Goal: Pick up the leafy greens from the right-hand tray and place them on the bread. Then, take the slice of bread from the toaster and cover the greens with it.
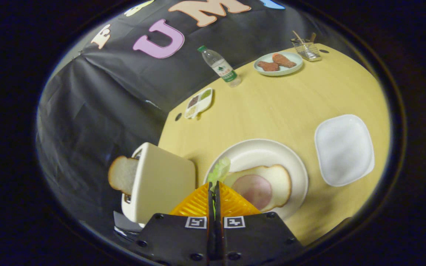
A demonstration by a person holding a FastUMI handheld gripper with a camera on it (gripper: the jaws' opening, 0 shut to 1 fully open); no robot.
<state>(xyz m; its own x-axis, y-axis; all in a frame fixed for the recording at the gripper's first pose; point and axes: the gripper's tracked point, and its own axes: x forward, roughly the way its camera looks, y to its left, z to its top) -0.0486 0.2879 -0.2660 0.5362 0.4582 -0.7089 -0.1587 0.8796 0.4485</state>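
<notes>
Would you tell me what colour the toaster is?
Cream-white, seen best in the gripper view: the toaster beside the closed gripper holding leafy greens.

A water bottle (220, 66), a plate of fried pieces (279, 63), a wire basket (307, 50), a divided dish (198, 103)

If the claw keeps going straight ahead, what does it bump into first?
Probably the round plate. The claw is shut on the leafy greens, which stick out ahead of it over the plate's rim, beside the bread with ham. Depth is hard to judge; the toaster sits off to the side.
</notes>
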